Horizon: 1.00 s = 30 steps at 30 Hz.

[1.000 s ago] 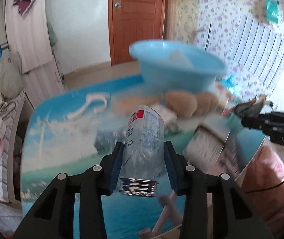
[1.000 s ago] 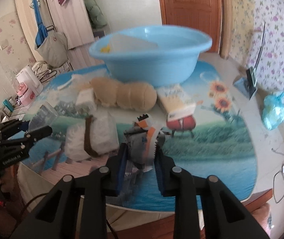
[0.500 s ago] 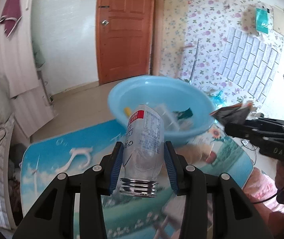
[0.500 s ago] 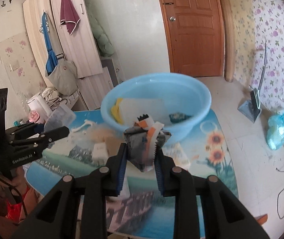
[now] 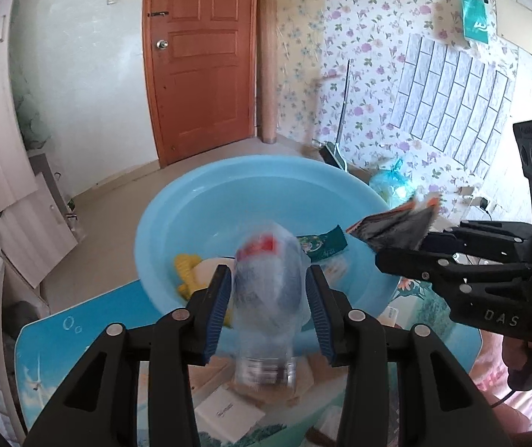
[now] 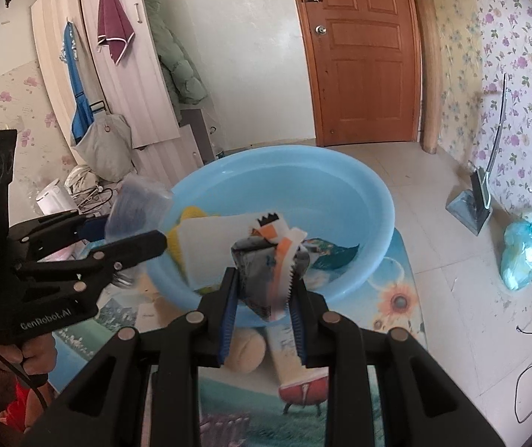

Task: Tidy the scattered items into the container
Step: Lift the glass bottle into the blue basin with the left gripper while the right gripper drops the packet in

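A light blue basin (image 5: pixel 198 186) stands on the table with a yellow item (image 5: pixel 185 268), a white sheet (image 6: pixel 213 246) and a green packet (image 5: pixel 321 246) inside. My left gripper (image 5: pixel 267 275) hangs over the basin's near rim, shut on a crushed clear plastic bottle (image 5: pixel 269 298), which looks blurred, neck end toward the camera. To its right my right gripper (image 5: pixel 403 249) is shut on a crumpled grey, orange and white wrapper (image 5: pixel 396 223). In the right wrist view the wrapper (image 6: pixel 269 260) sits between the pads above the basin (image 6: pixel 377 193), beside the left gripper (image 6: pixel 135 231) and bottle (image 6: pixel 139 205).
The table cover (image 5: pixel 79 335) is a blue landscape print. A beige plush (image 6: pixel 245 346) and a box (image 6: pixel 292 354) lie in front of the basin, a white card (image 5: pixel 228 413) nearer me. On the floor are a dustpan (image 6: pixel 471 208) and a teal bag (image 6: pixel 523 257).
Both grippers have risen and moved forward from over the scattered items to the basin's near rim, each still holding its item. The bottle now shows blurred and slightly lower between the left pads.
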{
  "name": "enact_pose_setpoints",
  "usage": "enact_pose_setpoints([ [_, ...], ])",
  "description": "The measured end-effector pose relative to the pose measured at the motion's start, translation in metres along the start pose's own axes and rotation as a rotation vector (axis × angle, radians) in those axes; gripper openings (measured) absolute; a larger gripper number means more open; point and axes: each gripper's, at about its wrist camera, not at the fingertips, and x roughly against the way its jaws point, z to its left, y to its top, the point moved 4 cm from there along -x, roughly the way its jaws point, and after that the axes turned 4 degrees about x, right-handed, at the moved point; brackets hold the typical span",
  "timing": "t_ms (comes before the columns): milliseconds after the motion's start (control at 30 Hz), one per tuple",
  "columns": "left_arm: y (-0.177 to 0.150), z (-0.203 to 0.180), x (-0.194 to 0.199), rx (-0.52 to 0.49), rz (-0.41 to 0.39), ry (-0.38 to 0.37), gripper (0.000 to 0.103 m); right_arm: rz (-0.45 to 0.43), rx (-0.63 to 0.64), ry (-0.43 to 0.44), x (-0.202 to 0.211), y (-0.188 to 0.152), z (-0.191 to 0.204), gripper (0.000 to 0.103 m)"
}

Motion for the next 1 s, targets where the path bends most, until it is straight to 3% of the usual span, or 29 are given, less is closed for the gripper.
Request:
enact_pose_setpoints([
  [167, 0.001, 0.0, -0.006, -0.012, 0.002, 0.013, 0.052, 0.002, -0.01, -0.018, -0.009, 0.004, -0.012, 0.027],
  [400, -0.002, 0.003, 0.005, -0.002, -0.016, 0.02, 0.059, -0.024, -0.025, -0.033, -0.002, 0.002, -0.018, 0.028],
  [567, -0.014, 0.008, 0.02, 0.032, -0.029, 0.019, 0.073, -0.029, -0.064, -0.043, 0.01, -0.009, -0.025, 0.028],
  [667, -0.027, 0.009, 0.029, 0.034, -0.024, 0.021, 0.076, -0.023, -0.079, -0.049, 0.016, -0.019, -0.028, 0.029],
  [767, -0.044, 0.007, 0.036, 0.013, -0.01, 0.018, 0.08, -0.003, -0.091, -0.055, 0.02, -0.034, -0.03, 0.038],
  [1000, -0.09, 0.013, 0.049, 0.022, 0.076, -0.028, 0.08, 0.089, -0.084, -0.072, 0.014, -0.069, -0.031, 0.039],
])
